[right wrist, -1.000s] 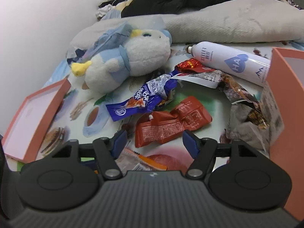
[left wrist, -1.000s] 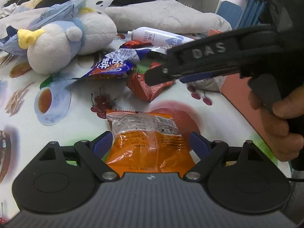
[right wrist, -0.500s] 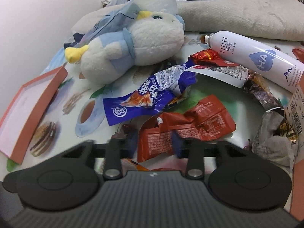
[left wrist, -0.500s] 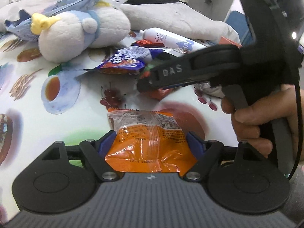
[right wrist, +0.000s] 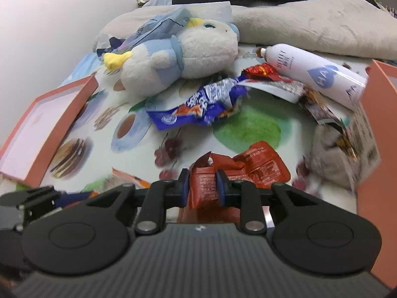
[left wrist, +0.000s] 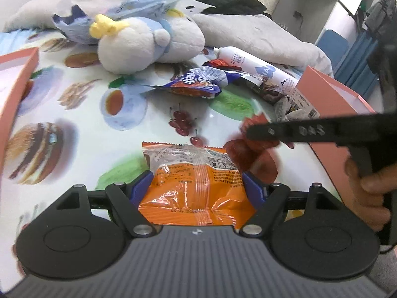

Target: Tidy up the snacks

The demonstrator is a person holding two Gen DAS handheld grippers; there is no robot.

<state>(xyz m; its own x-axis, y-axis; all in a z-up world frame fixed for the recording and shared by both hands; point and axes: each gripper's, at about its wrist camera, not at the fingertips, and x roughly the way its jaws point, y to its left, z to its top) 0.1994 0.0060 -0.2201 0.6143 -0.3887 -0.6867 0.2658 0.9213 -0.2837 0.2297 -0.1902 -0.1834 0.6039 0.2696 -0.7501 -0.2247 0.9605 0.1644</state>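
Observation:
My left gripper [left wrist: 197,185] is shut on an orange snack packet [left wrist: 196,171], its blue pads pressing on both sides just above the printed tablecloth. The jaws of my right gripper [right wrist: 202,182] are closing, and their pads pinch the left end of a crumpled red snack packet [right wrist: 258,166]. In the left wrist view the right gripper [left wrist: 250,132] comes in side-on from the right, with the red packet [left wrist: 248,146] blurred under its tip. A person's hand [left wrist: 369,188] holds its handle.
A blue snack packet [right wrist: 198,106], a white spray bottle [right wrist: 315,74] and crumpled wrappers [right wrist: 330,154] lie further back, behind them a plush toy [right wrist: 178,57] and a grey blanket [right wrist: 310,24]. A pink box [left wrist: 330,99] stands right, a pink lid [right wrist: 37,134] left.
My right gripper closed on the red packet and drew it toward me, away from the blue packet. My left gripper shifted with the orange packet; the pink lid came into its view.

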